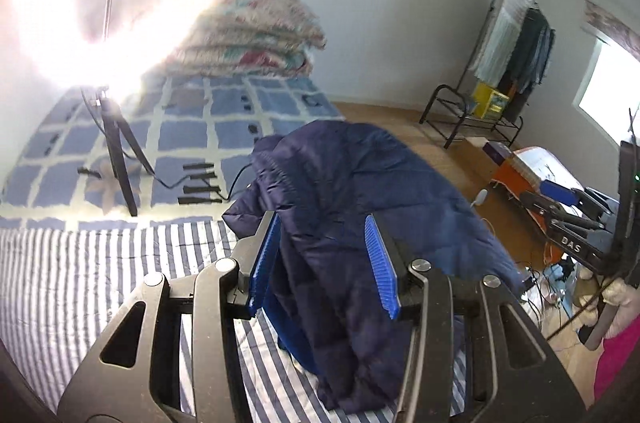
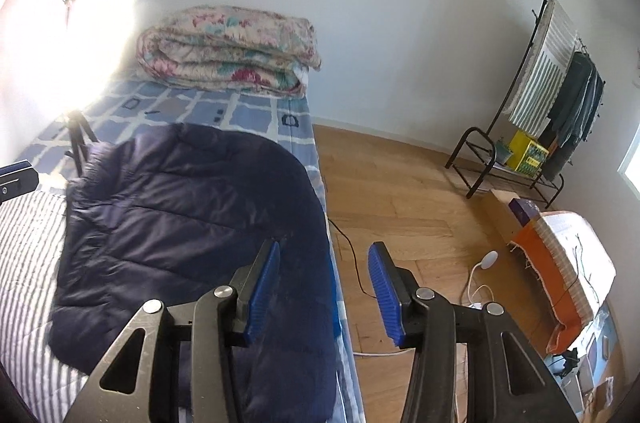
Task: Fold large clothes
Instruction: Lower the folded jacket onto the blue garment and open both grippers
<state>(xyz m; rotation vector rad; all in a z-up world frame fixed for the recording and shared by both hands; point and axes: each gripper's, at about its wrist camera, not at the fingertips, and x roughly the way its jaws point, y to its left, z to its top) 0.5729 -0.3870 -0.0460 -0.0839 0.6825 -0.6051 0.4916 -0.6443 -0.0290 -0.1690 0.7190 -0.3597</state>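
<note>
The big blue puffy jacket (image 2: 180, 215) lay on the bed (image 2: 28, 243), partly folded over on itself, near the bed's floor-side edge. The flowery quilt (image 2: 228, 51) sat well past the jacket, at the far end of the bed, and a tripod (image 1: 116, 159) stood beyond the jacket on the bed's checked sheet.

The left gripper (image 1: 324, 259) was over the jacket with its blue pads apart. The jacket showed between them, but they did not look to be pressing on it. The right gripper (image 2: 324, 291) was by the jacket's edge nearest the floor, pads apart too, with nothing held.

The fold looked only partly done. To do the next fold well, each gripper should probably take an edge of the jacket. Both should lift together. The puffy cloth looked slippery, so a deep bite would likely hold better. The jacket should stay well apart from the tripod.
</note>
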